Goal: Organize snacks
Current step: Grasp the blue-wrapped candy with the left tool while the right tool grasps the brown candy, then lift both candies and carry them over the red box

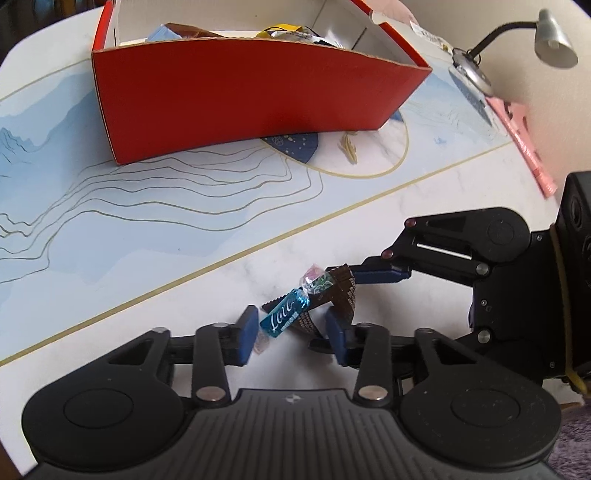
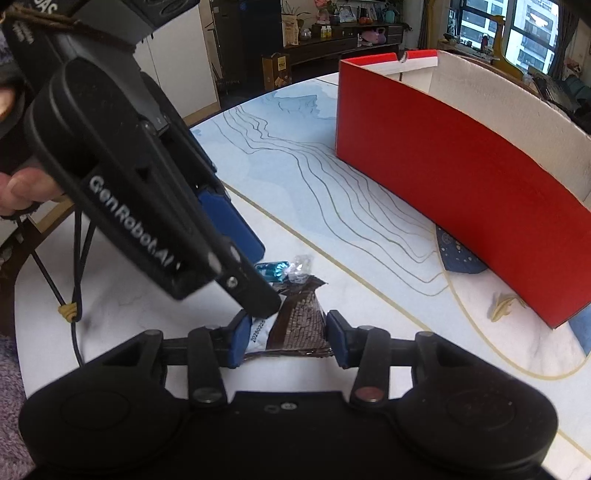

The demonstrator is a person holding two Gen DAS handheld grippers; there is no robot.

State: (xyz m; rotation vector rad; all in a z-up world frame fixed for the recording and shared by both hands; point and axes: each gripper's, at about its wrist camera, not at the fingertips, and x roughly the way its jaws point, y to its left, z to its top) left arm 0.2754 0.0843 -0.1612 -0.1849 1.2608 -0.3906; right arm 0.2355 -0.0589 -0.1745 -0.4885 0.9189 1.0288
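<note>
Two grippers crowd over the same little pile of snacks here, on the marble-look part of the table [image 1: 424, 206].

In the left wrist view, the left gripper [image 1: 291, 330] sits low centre of the frame with its blue pads on either side of a blue candy [image 1: 283, 313]. The left pad looks right up against the candy's end, the right pad sits against the brown wrapper [image 1: 341, 291] behind it, so I honestly can't tell if it's properly clamped or just closing in. The candy's clear twisted end pokes up toward the middle of the frame. The right gripper reaches in from the right edge, one blue finger touching the top of the brown wrapper.

In the right wrist view, the right gripper [image 2: 288, 336] is at bottom centre with both pads pressed onto the brown wrapper [image 2: 299, 325], so that one is gripped. The blue candy [image 2: 273, 268] lies just beyond it, half hidden by the left gripper, which comes down from the upper left with a person's fingers [image 2: 22, 192] on its handle at the left edge.

The red box [image 1: 251, 96] stands at the top of the left wrist frame, well apart from the pile, already with several wrapped snacks [image 1: 291, 33] inside. A desk lamp [image 1: 554, 40] is in the upper right corner, with a pink book [image 1: 524, 140] beneath it.
</note>
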